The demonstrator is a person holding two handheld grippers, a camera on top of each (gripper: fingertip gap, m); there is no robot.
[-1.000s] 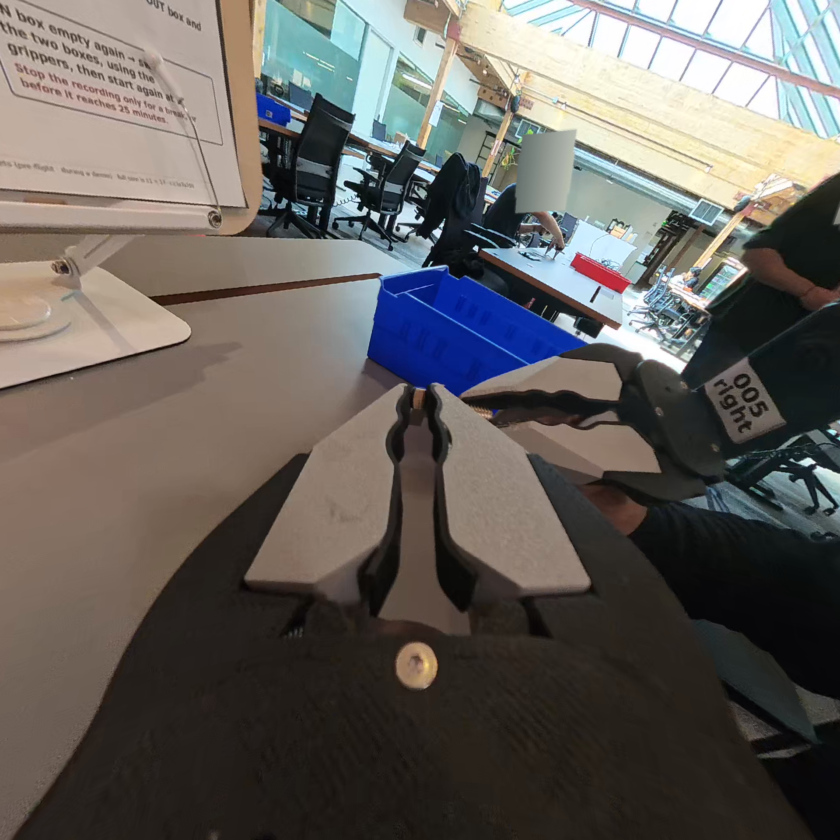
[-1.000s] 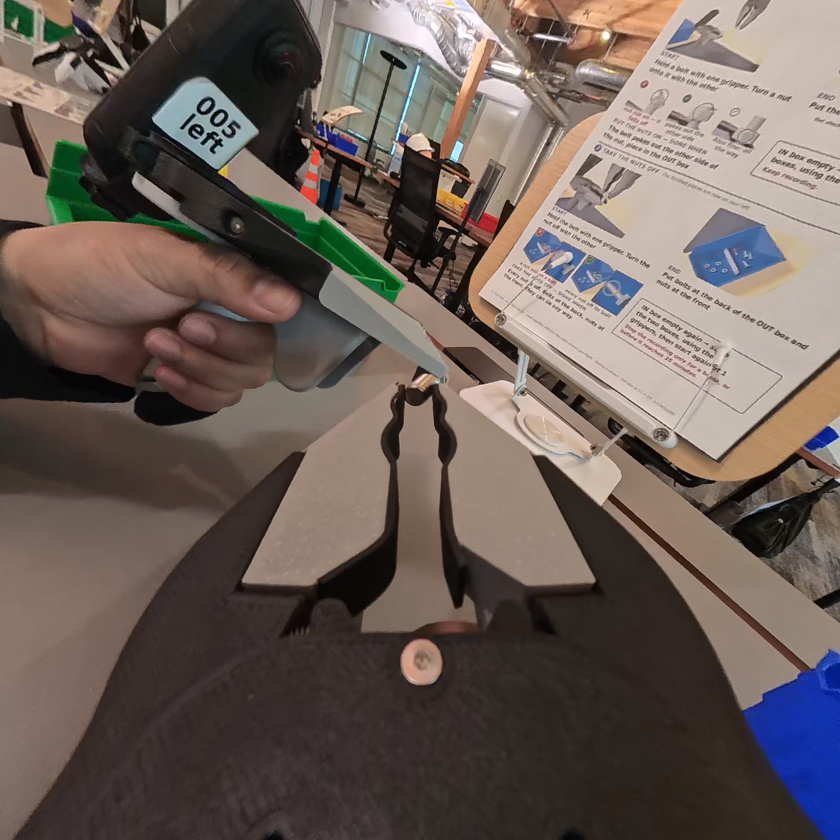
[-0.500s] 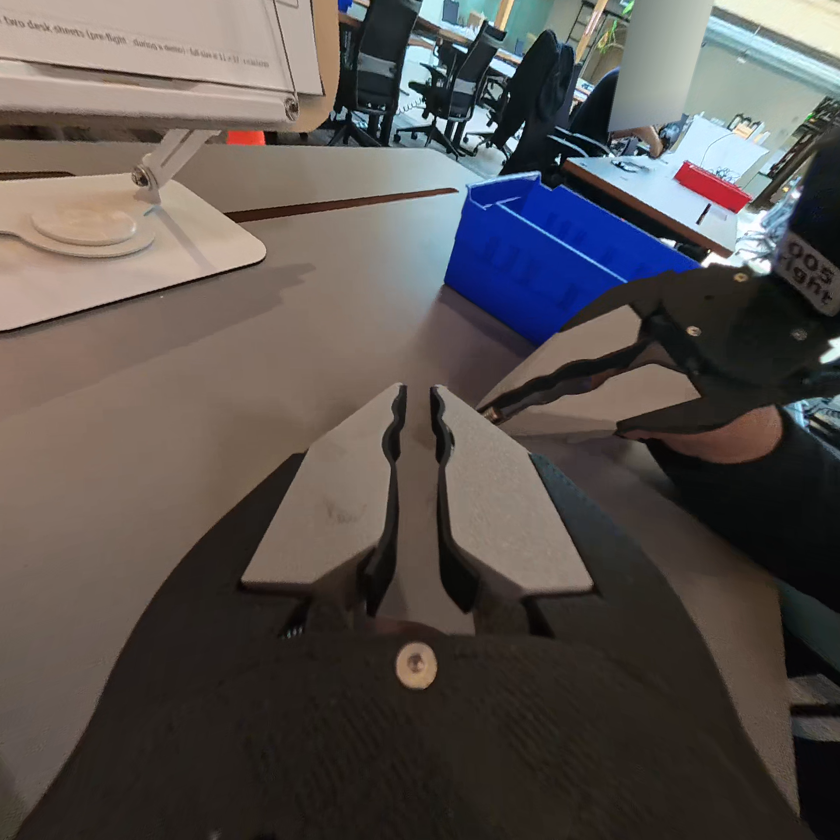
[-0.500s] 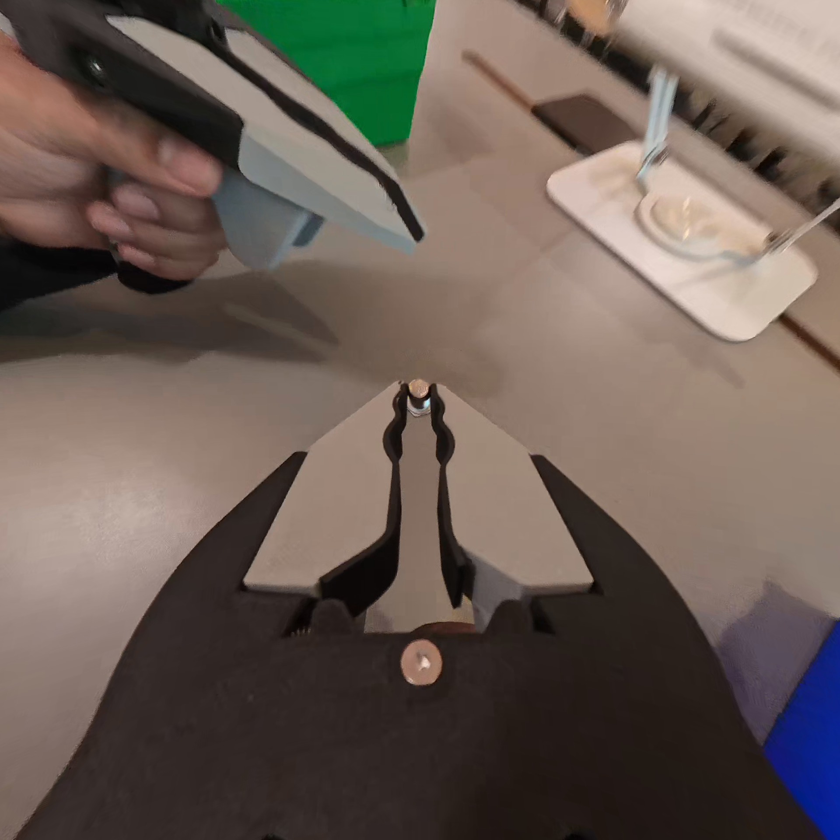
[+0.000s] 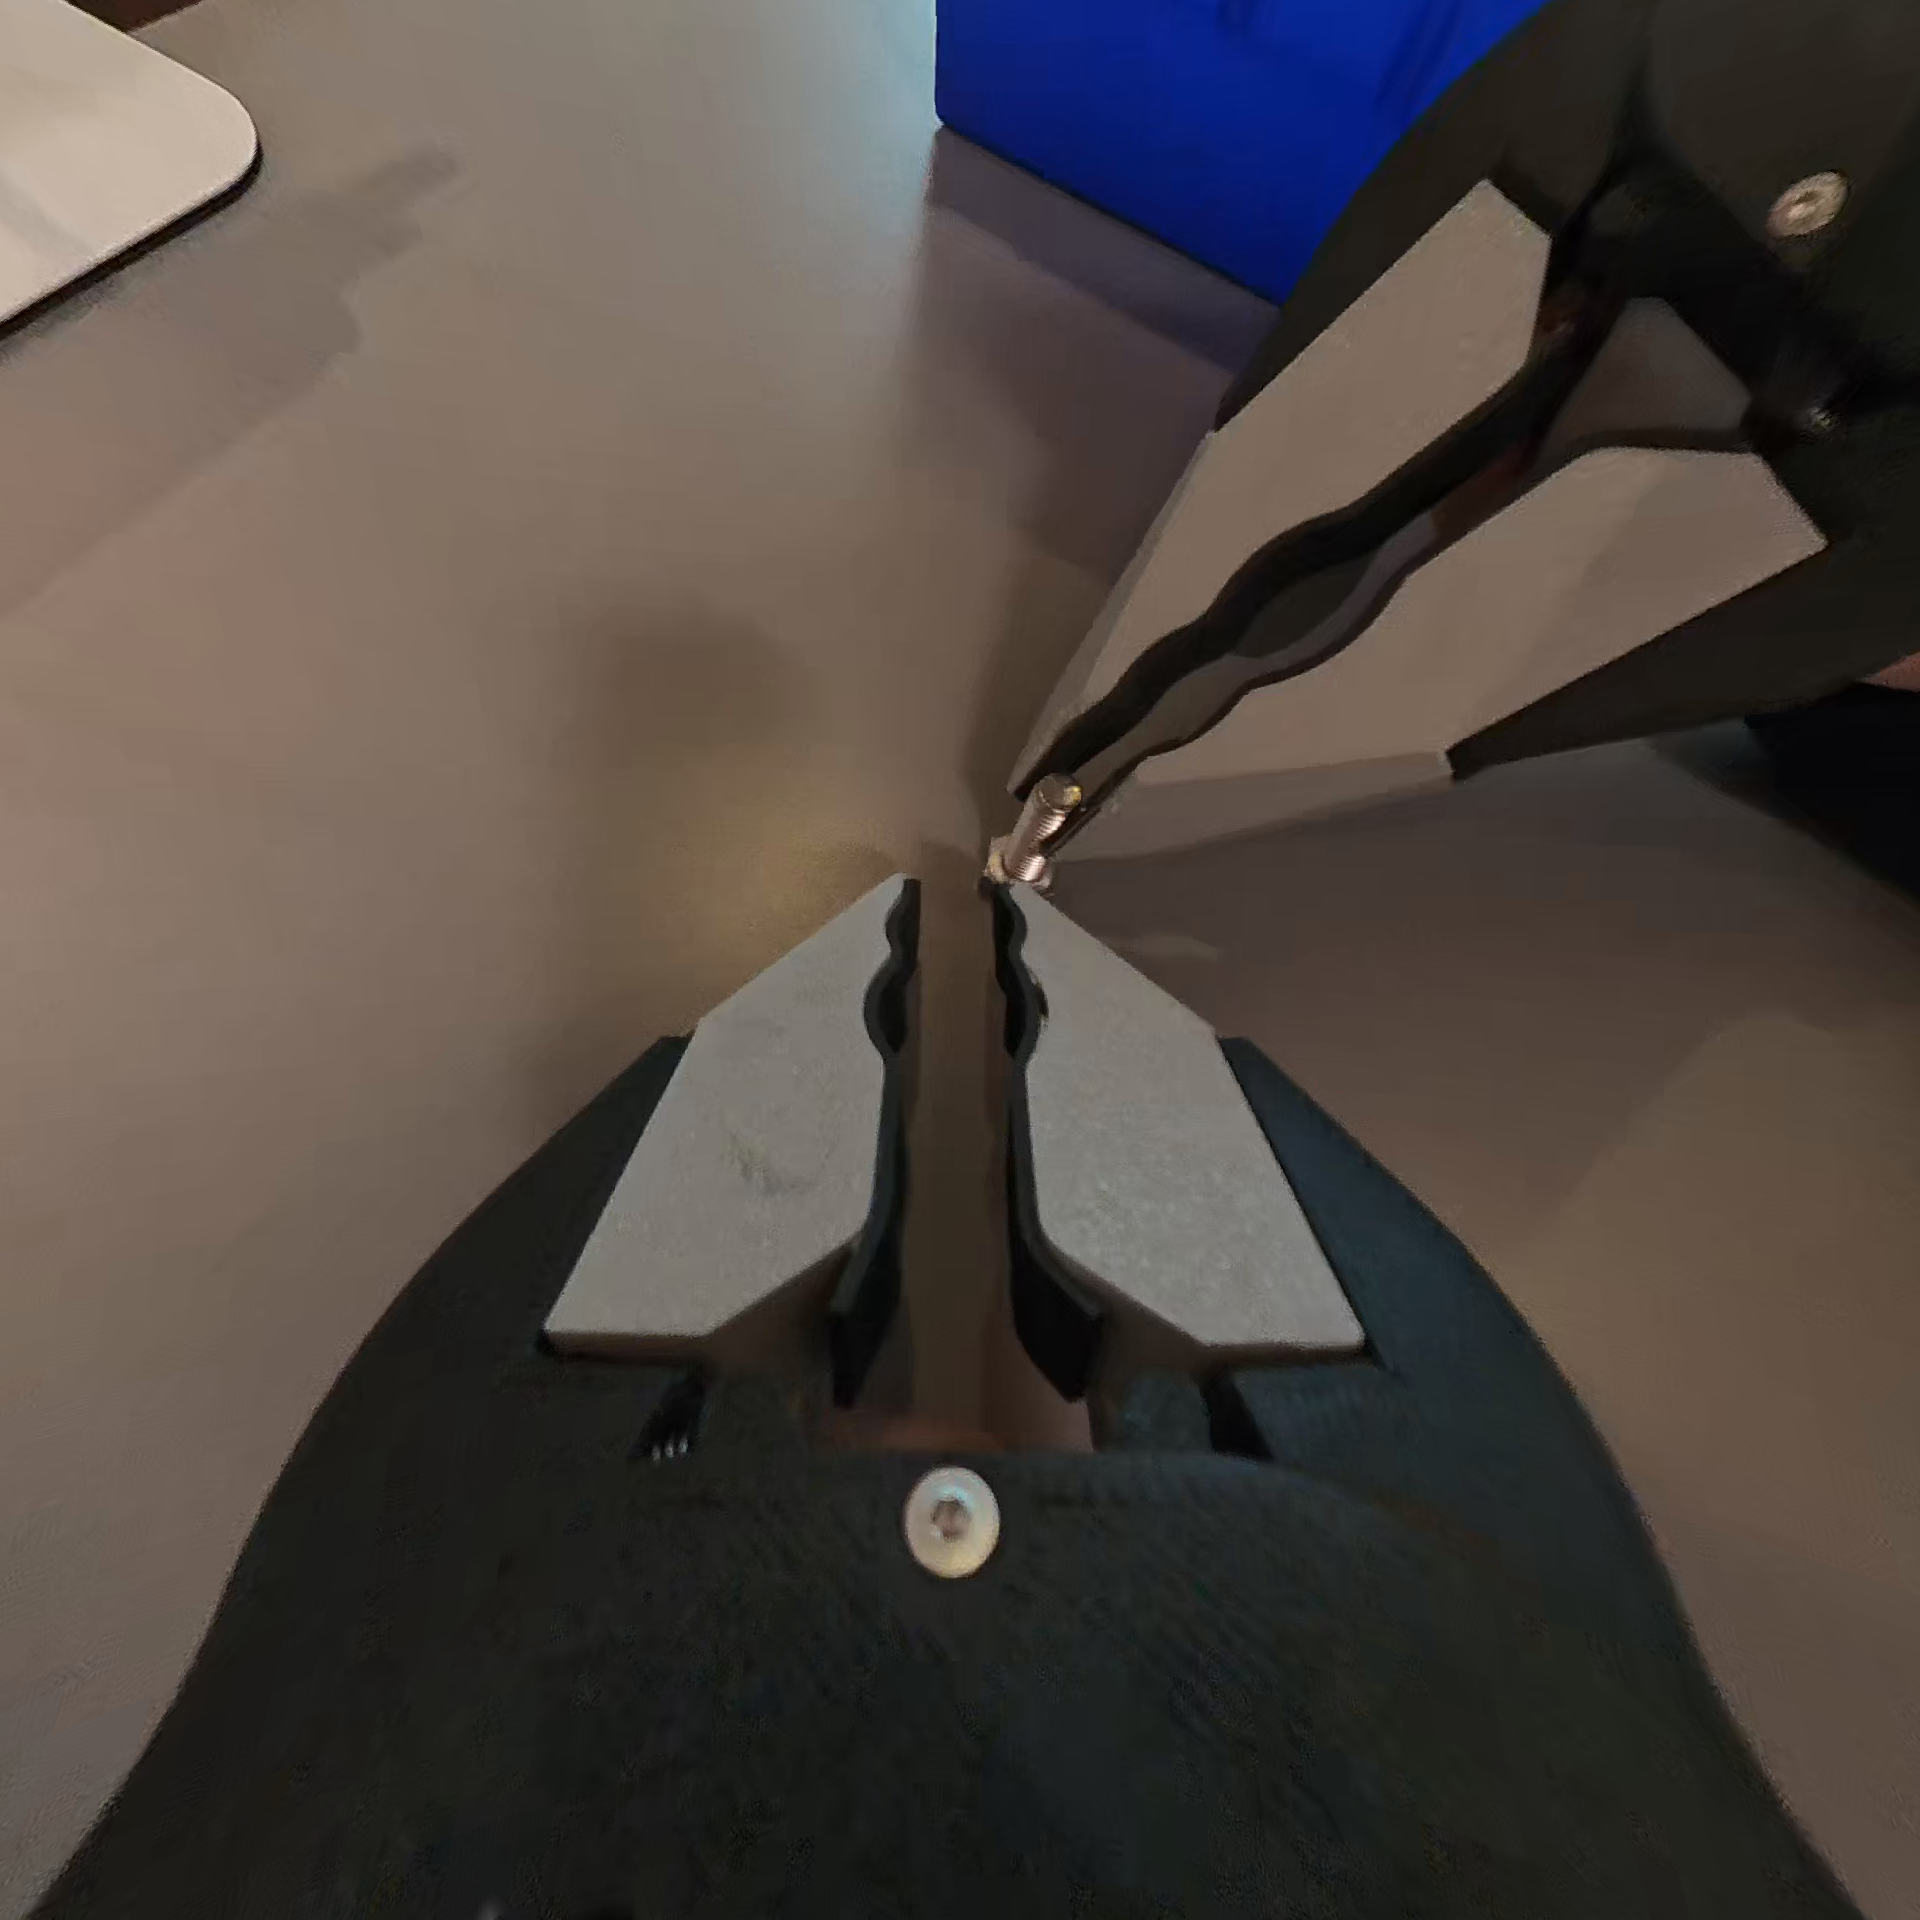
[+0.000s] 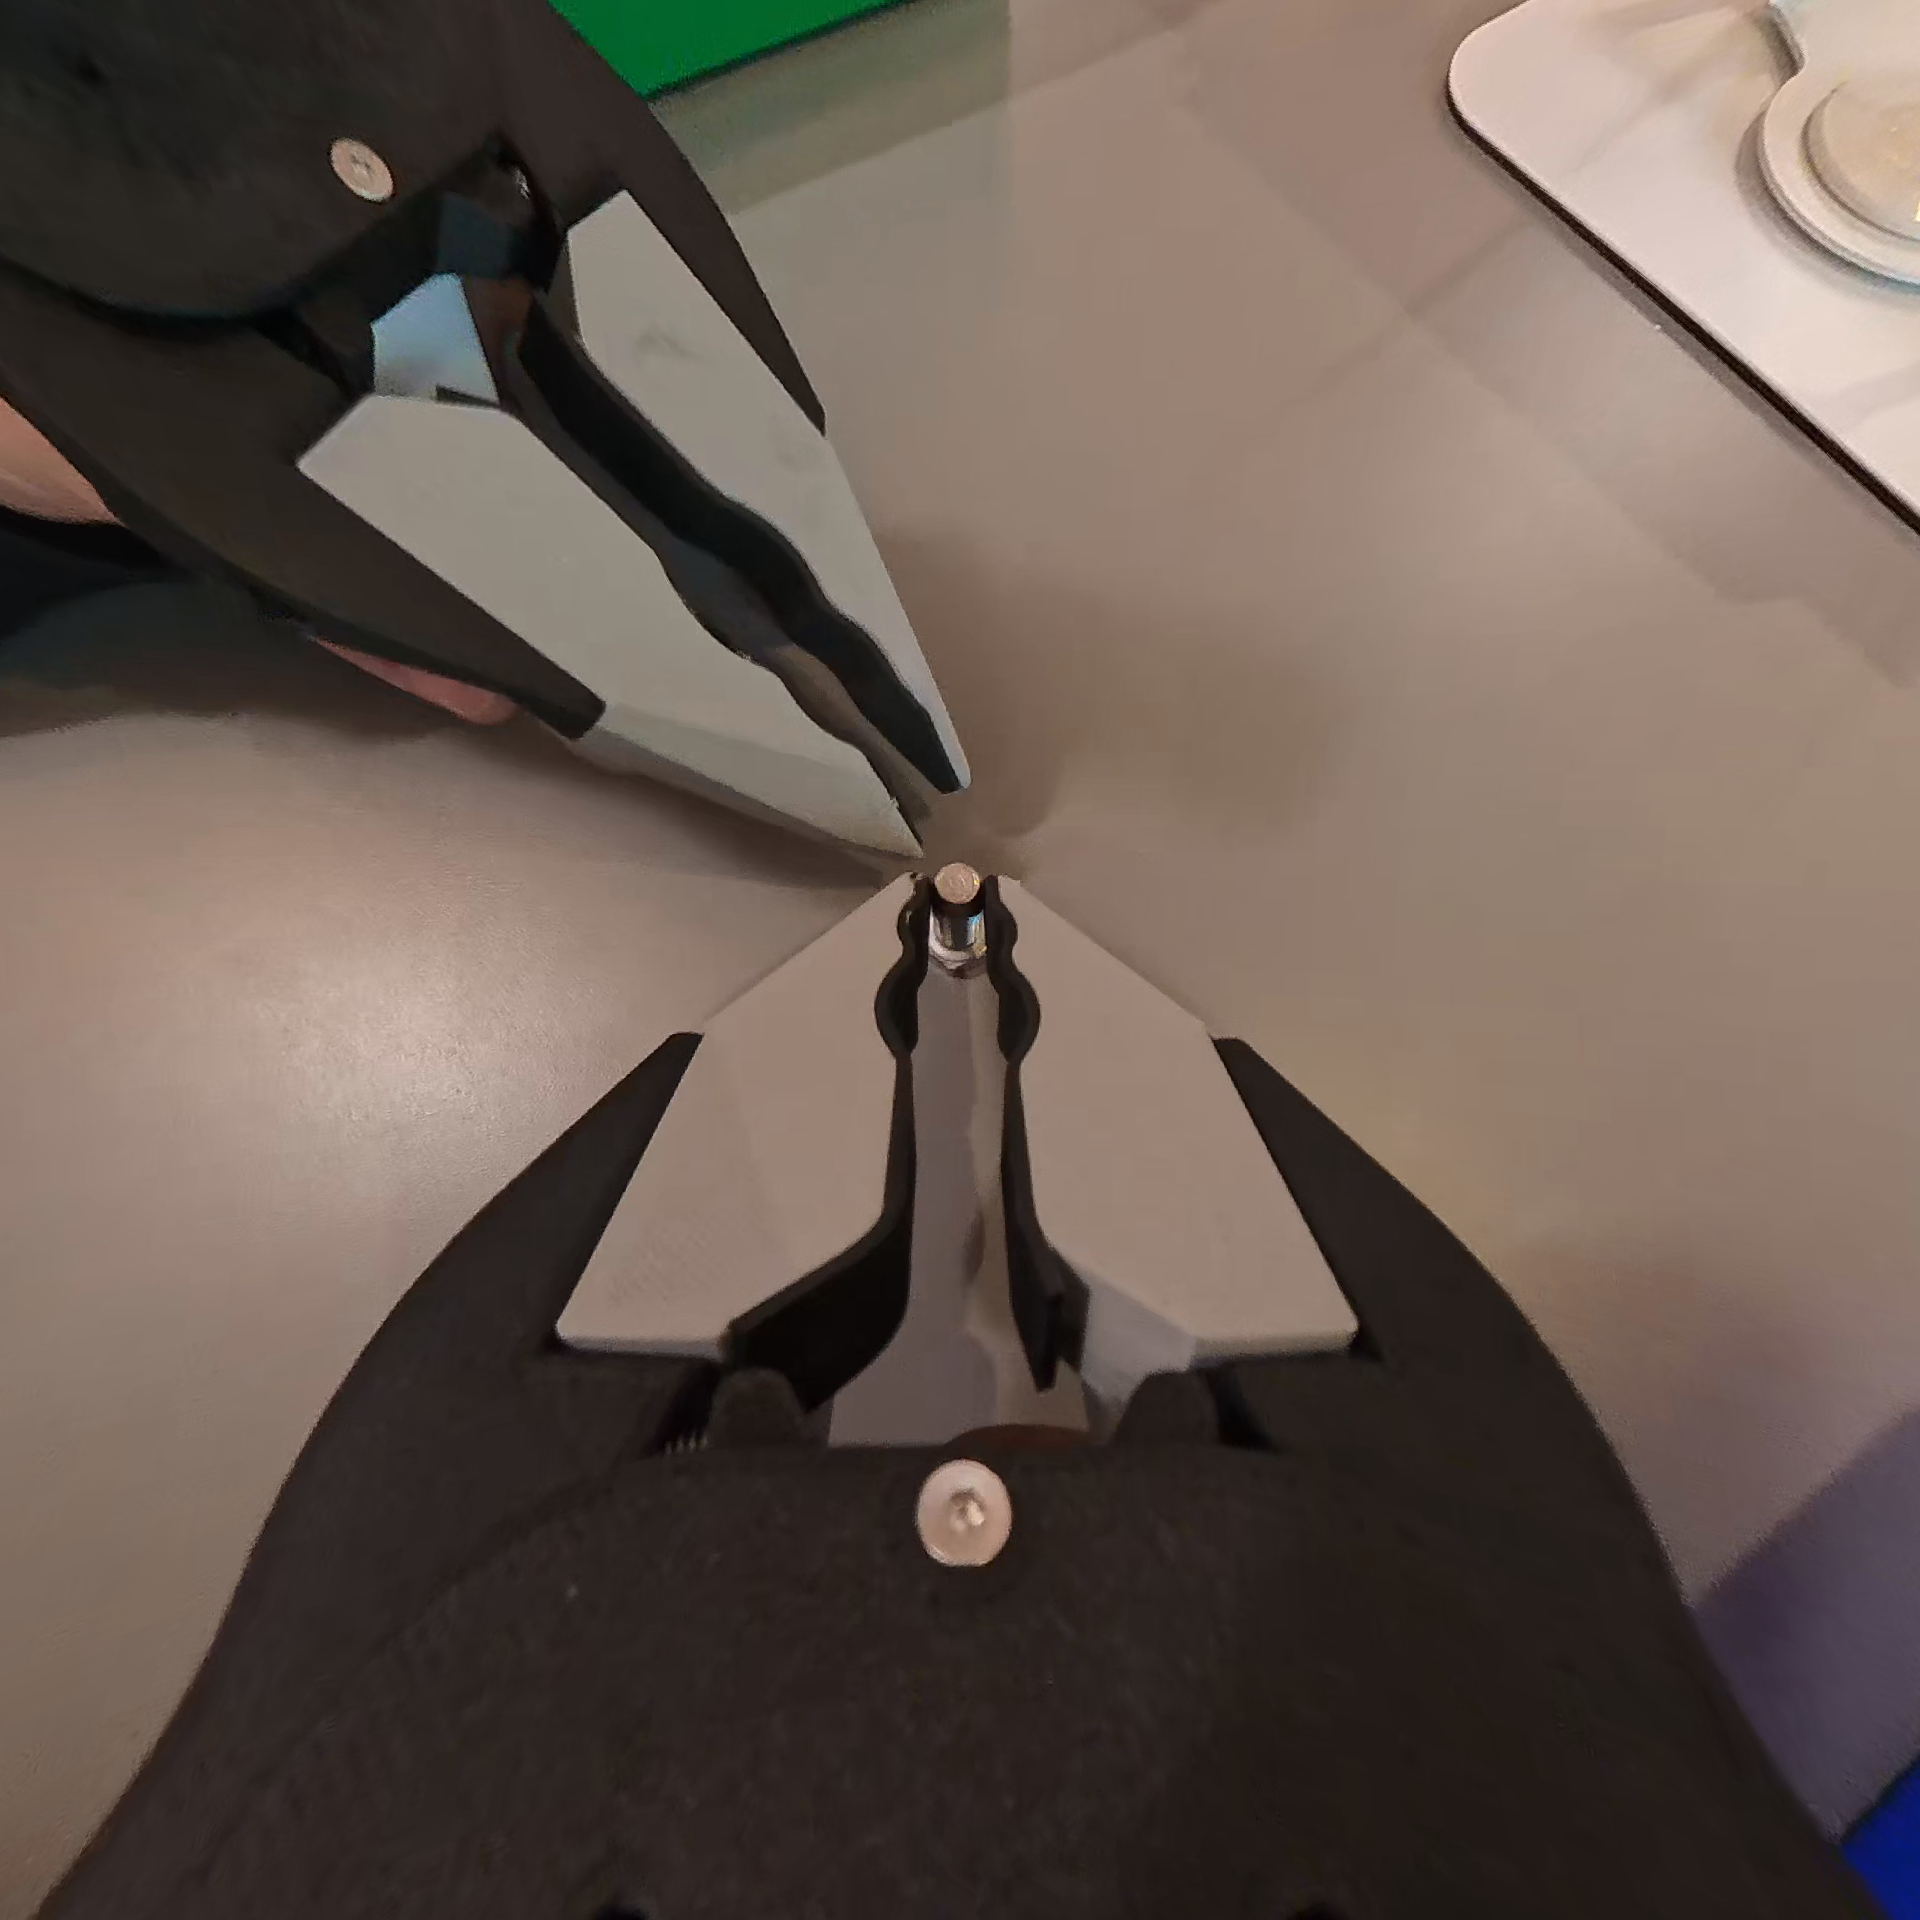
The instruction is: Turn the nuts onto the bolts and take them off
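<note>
Over a plain grey table [image 5: 436, 540], matte, with soft shadows under both tools; little of the room shows in either view. Blue bin [image 5: 1132, 125] at the far edge in the left wrist view, green bin [image 6: 717, 36] at the top of the right wrist view, white stand base [image 6: 1662, 260] on the table near the corner. Right gripper [image 6: 957, 896] is pinched on a bolt [image 6: 957, 906], shaft gripped just behind the tips, tilted down toward the table; the nut [image 5: 1013, 871] sits at the bolt's lower end. Left gripper [image 5: 954, 896] has its jaws slightly parted with nothing between them, tips just beside the nut, contact uncertain. A hand [image 6: 416, 681] shows partly behind the left tool. Compared with half a second ago: both cameras now look steeply down, so chairs, desks and people have dropped out of view; the two tools, then apart, have their tips nearly meeting; the right one keeps its grip on the bolt. A second ago the left jaws held the piece; now they are off it.
</note>
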